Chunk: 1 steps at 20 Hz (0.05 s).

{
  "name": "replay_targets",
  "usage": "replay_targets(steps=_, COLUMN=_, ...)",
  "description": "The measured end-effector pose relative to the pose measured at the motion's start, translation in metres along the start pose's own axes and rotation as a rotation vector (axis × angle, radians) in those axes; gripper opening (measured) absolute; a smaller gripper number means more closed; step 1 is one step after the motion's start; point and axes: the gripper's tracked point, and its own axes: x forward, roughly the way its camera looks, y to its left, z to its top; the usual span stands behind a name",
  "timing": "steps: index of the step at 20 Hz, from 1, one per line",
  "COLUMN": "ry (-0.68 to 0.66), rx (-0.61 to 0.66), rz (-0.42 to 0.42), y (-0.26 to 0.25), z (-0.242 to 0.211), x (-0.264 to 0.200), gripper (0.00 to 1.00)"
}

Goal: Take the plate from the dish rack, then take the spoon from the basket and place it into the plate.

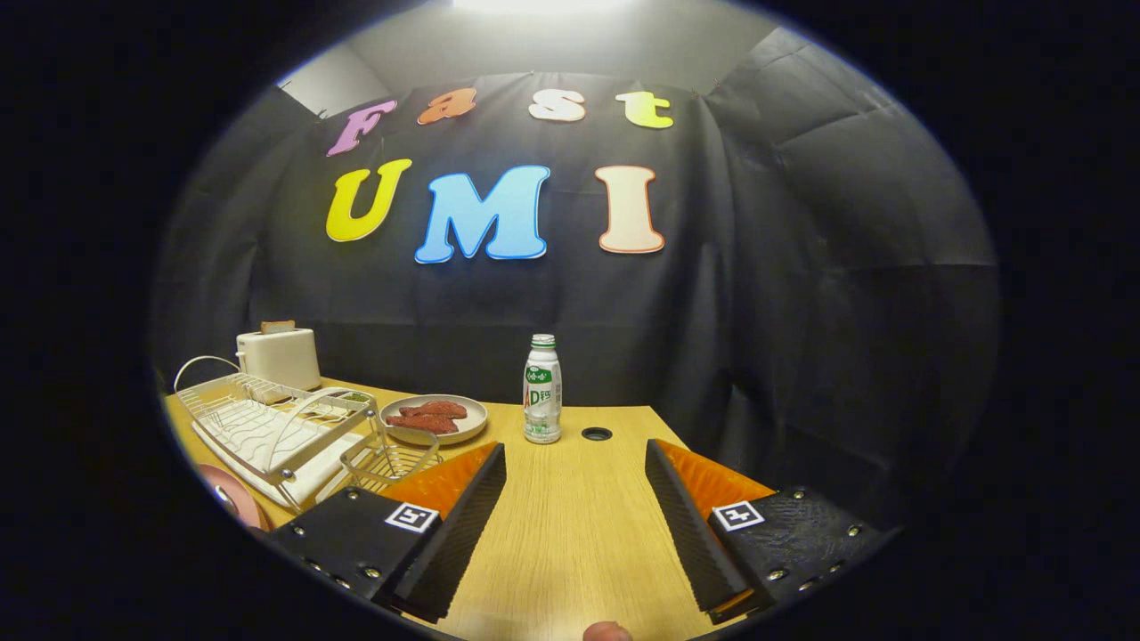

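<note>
The white wire dish rack [267,427] sits off to the left of your fingers, on the wooden table [570,525], with a white drip tray under it. You cannot tell from here whether a plate stands in it; its slots look bare. At the rack's near corner, just beside the left finger, a small wire basket [390,463] hangs on; whether a spoon lies inside is too small to tell. A pink round thing [233,499], partly hidden, lies on the table at the rack's near left end; what it is you cannot say.

Your gripper [575,516] hangs over bare table with its jaws spread wide and nothing between them. Both black ribbed fingers [463,525] point ahead toward a small white bottle [542,389] with a green label, which stands upright beyond them, near a dark round hole [597,434] in the tabletop.

Left of the bottle, behind the basket, a grey bowl [435,418] holds reddish slices of meat [427,417]. Behind the rack a cream toaster [280,356] stands against the black cloth wall, with a slice of toast [277,327] sticking out of the top.
</note>
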Motion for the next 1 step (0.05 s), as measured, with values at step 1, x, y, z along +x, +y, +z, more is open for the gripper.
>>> replay_targets(steps=1, ry=0.022, rx=0.012, rz=0.004, y=-0.0002, z=-0.0156, x=0.0022, gripper=0.96)
